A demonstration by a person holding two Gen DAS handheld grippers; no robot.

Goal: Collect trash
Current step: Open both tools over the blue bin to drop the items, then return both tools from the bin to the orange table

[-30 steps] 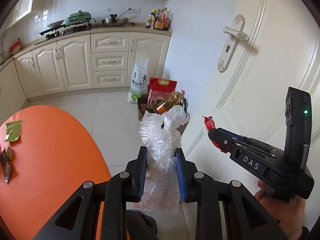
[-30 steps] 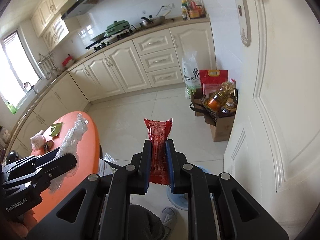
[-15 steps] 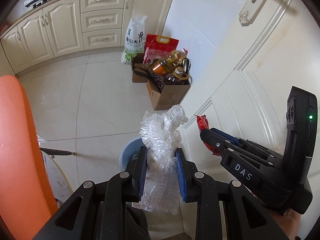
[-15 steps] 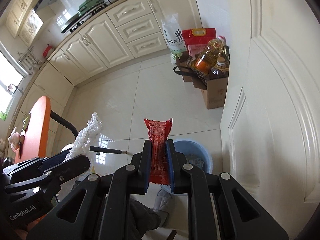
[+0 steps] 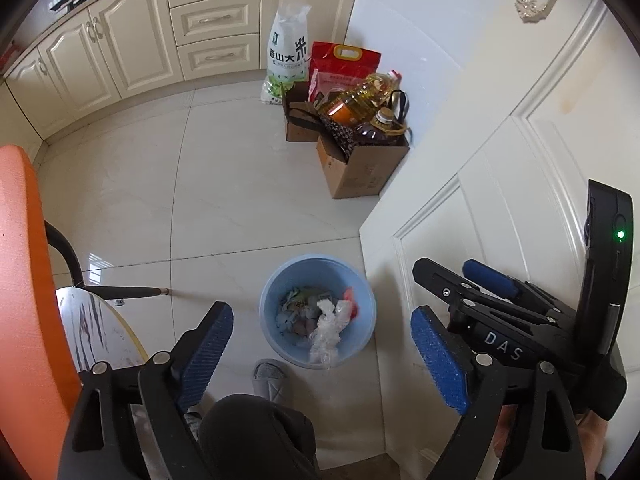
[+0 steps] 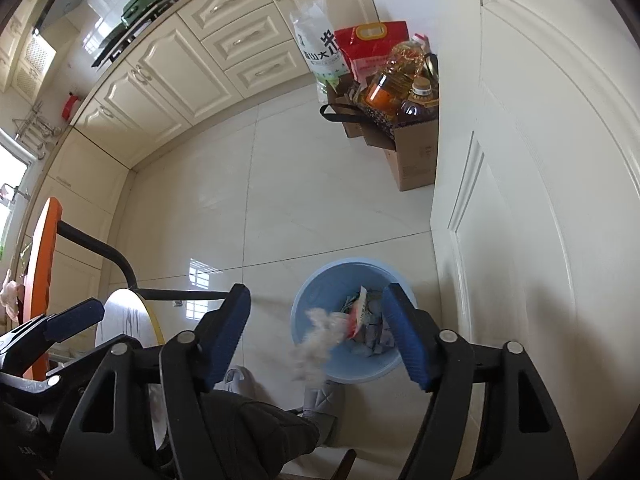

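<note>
A light blue trash bin [image 5: 267,309] [image 6: 320,286] stands on the floor tiles by the white door, with several scraps in it. My left gripper [image 5: 322,352] hangs above it, jaws opening, nothing between the pads. The clear plastic wrap [image 5: 326,328] lies on the trash in the left wrist view. In the right wrist view the wrap [image 6: 318,336] is a blur falling at the bin's near rim. The red wrapper [image 5: 349,304] [image 6: 355,318] is inside the bin. My right gripper [image 6: 318,338] [image 5: 464,280] is also above the bin, jaws opening and empty.
A cardboard box [image 5: 360,168] with oil bottles and two rice bags stands by the door [image 5: 500,152]. The orange table [image 5: 20,280] and a white stool seat [image 5: 96,328] are at the left. A person's dark knee [image 5: 256,436] and grey slipper [image 5: 268,376] sit below the bin.
Both grippers swung down from the room view to above the bin. Their jaws went from shut to wide, and the plastic wrap and the red wrapper dropped out toward the bin.
</note>
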